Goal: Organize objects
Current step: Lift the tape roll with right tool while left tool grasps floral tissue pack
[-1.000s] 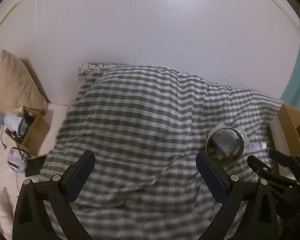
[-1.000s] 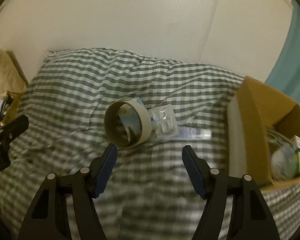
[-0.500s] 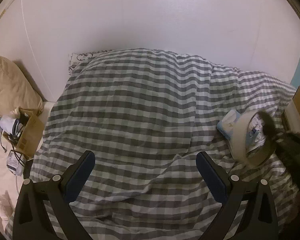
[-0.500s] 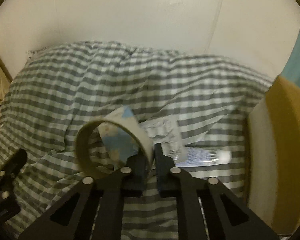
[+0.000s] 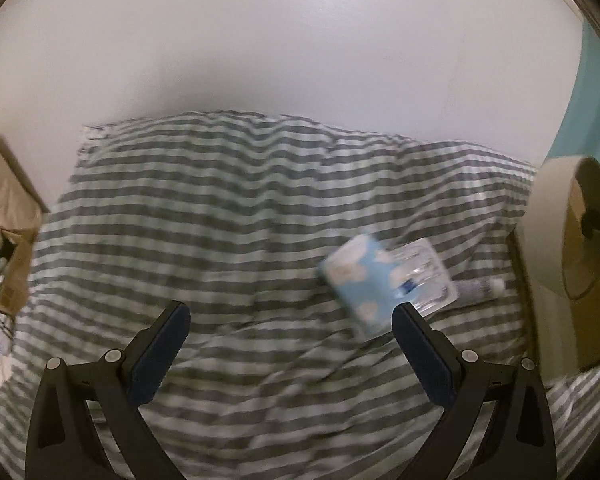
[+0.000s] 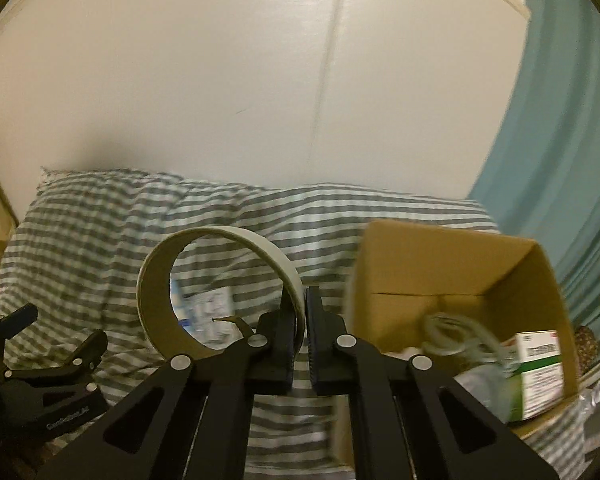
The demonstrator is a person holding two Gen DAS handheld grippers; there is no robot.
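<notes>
My right gripper (image 6: 303, 330) is shut on the wall of a wide beige tape ring (image 6: 180, 254) and holds it up above the checked bed cover, left of an open cardboard box (image 6: 440, 264). The ring also shows at the right edge of the left wrist view (image 5: 548, 240). My left gripper (image 5: 290, 334) is open and empty above the cover. A blue packet with white clouds (image 5: 360, 284), a clear blister pack (image 5: 424, 276) and a small tube (image 5: 480, 290) lie on the cover ahead of it.
The box holds a green-and-white carton (image 6: 540, 364) and a clear bag (image 6: 460, 336). A teal curtain (image 6: 560, 140) hangs at the right. A tan pillow (image 5: 0, 192) and a small cluttered box (image 5: 12, 264) sit at the left. A white wall stands behind the bed.
My right gripper shut on the tape ring and lifted it off the cover toward the cardboard box. The blue packet and blister pack under it are now uncovered. The left gripper swung right, still open.
</notes>
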